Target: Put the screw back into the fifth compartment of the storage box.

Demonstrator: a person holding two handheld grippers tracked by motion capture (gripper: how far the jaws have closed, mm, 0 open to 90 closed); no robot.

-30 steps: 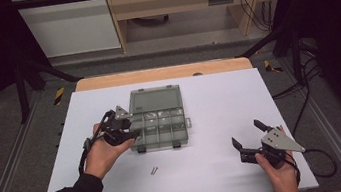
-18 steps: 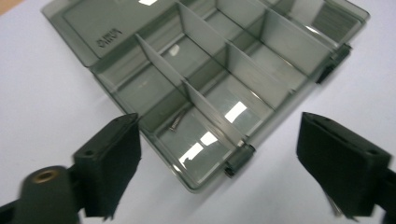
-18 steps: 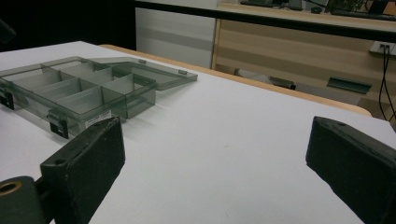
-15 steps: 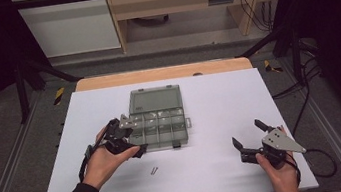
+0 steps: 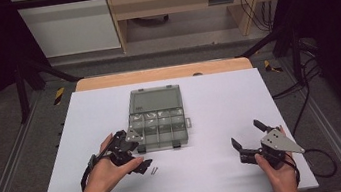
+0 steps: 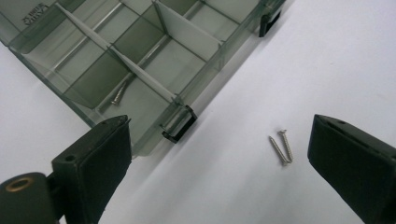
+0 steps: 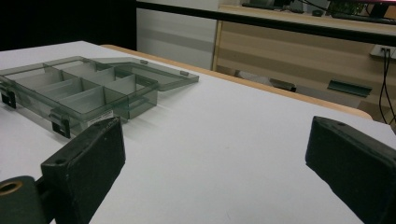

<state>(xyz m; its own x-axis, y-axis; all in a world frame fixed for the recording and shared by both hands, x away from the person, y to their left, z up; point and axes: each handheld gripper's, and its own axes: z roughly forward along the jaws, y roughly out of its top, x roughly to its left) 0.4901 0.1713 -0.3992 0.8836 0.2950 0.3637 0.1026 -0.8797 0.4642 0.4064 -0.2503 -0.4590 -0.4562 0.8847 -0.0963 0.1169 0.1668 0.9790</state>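
A clear grey compartment box (image 5: 158,128) lies open mid-table, its lid (image 5: 155,99) flat behind it. Two small screws (image 5: 154,170) lie on the white table just in front of its left front corner. My left gripper (image 5: 138,152) hovers over them, open; its jaws have just been opening and nothing is gripped. In the left gripper view the two screws (image 6: 281,148) lie on the table near the right jaw, and a single screw (image 6: 118,95) rests in a corner compartment of the box (image 6: 140,51). My right gripper (image 5: 247,134) is open and holds nothing, off to the right.
The white table (image 5: 209,100) has a wooden strip (image 5: 163,73) along its far edge. Black latches (image 6: 180,124) stick out from the box's front wall. A cable (image 5: 319,161) trails from the right gripper off the table's right edge. In the right gripper view the box (image 7: 79,91) sits far left.
My left hand has moved from the box's left front corner toward the near edge and slightly right, over the loose screws, and its jaws have spread wider. The right hand has kept still.
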